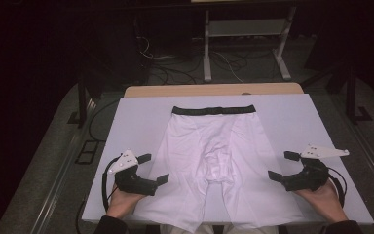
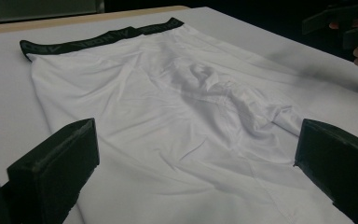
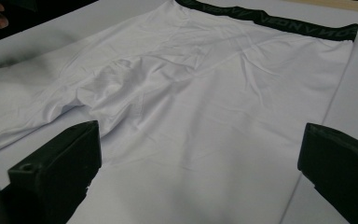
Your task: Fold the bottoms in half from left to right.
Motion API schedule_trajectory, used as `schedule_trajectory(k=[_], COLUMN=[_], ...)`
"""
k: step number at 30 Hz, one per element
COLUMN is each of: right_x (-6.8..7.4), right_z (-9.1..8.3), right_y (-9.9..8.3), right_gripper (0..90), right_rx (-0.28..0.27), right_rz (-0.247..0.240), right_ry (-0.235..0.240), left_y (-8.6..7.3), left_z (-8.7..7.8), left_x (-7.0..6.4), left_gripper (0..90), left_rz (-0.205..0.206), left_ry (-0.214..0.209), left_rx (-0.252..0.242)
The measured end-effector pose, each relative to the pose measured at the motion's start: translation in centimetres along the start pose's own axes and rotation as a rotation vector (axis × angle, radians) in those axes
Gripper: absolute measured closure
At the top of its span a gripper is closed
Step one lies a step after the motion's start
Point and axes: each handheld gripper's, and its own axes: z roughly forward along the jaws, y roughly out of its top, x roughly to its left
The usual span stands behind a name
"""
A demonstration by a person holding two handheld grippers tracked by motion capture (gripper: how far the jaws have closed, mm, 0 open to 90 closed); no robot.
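A pair of white boxer briefs (image 1: 213, 161) lies flat on the white worktop (image 1: 292, 122), spread out along its middle. The black waistband (image 1: 213, 110) sits toward the far edge and both leg openings reach the near edge, where the hems hang slightly over it. The cloth is mostly smooth, with a bunched ridge of wrinkles at the crotch seam. That layout looks deliberate: laid open and square, the garment gives each hand its own side to work from, which suits a fold.

The left tongs (image 1: 152, 168) hover at the near left, beside the outer edge of the left leg, with the jaws spread wide and nothing between them. In the left gripper view the two black jaws frame the fabric, pointing across it toward the waistband (image 2: 98, 37). The right tongs (image 1: 283, 165) mirror this at the near right, also spread and empty, standing a little clear of the right leg's outer edge; the right gripper view looks over the briefs (image 3: 205, 107) in the same way.

Both hands (image 1: 124, 201) rest low at the near edge, so the tongs come in close to the surface. I judge this a ready stance before pinching the outer edges of the legs, and no grasp has been made yet
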Motion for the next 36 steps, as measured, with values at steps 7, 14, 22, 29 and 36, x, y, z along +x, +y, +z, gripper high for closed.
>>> schedule_trajectory(k=[7,14,22,29,36], right_x=[1.0,1.1,1.0,1.0,1.5], right_z=[0.3,0.0,-0.1,0.5,0.8], right_y=[0.7,1.4,2.6,4.3,6.3], right_gripper=[0.0,0.0,0.0,0.0,0.0], right_rx=[0.010,-0.004,-0.007,0.006,0.001], right_rz=[-0.018,-0.021,-0.039,-0.055,-0.087], right_ry=[0.002,-0.003,-0.001,0.010,0.034], left_y=[0.0,0.0,0.0,0.0,0.0], left_z=[0.0,0.1,0.1,0.1,0.1], left_x=[-0.1,-0.1,0.0,0.0,0.0], left_gripper=[0.0,0.0,0.0,0.0,0.0], left_rz=[0.003,0.004,-0.002,-0.008,-0.009], left_ry=[-0.002,0.000,0.001,0.000,-0.002], left_rx=[-0.001,0.001,-0.005,-0.008,-0.014])
